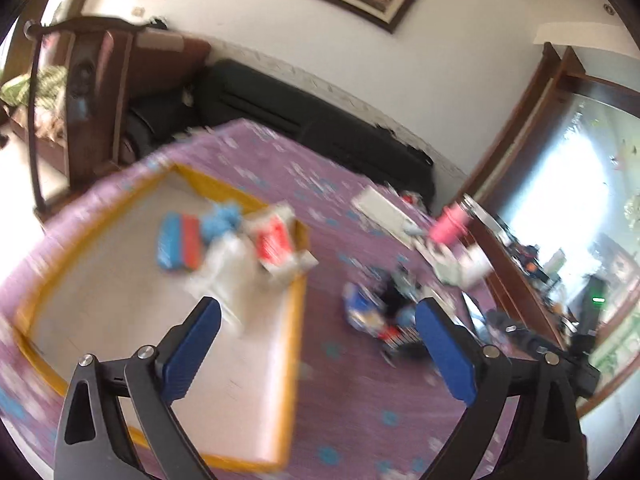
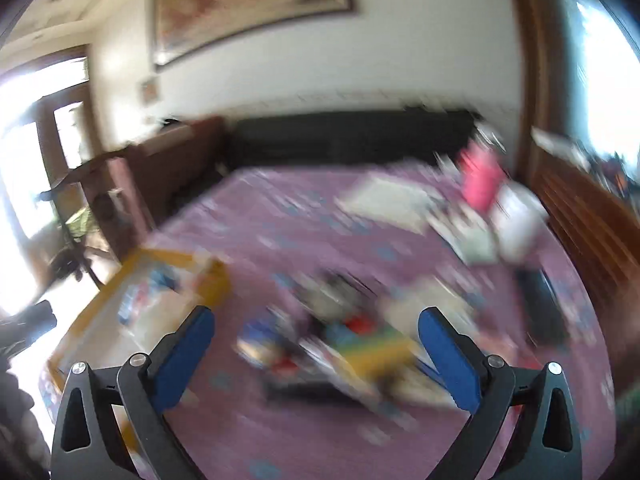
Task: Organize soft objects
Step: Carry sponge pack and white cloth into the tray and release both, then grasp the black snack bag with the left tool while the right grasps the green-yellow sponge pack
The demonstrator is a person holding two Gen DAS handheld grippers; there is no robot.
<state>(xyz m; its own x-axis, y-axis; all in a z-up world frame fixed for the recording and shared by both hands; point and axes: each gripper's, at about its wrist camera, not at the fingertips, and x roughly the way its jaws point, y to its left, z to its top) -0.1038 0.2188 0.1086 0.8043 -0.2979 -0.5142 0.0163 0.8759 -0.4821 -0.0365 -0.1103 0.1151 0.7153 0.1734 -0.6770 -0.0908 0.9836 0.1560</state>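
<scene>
A purple patterned cloth covers the bench (image 1: 360, 420). On it lies a yellow-rimmed tray (image 1: 294, 360) holding soft packets (image 1: 224, 248) — blue, red and white — bunched at its far corner. A blurred heap of more items (image 2: 344, 344) sits just beside the tray. A pink cup (image 1: 448, 226) stands farther back. Left tongs (image 1: 318, 350) and right tongs (image 2: 316, 354) both gape wide, pinching nothing.

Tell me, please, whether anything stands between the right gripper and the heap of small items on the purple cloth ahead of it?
Nothing visible does. The right gripper is open and empty, and the heap lies beyond its fingers on the purple cloth. Blur hides finer detail.
</scene>
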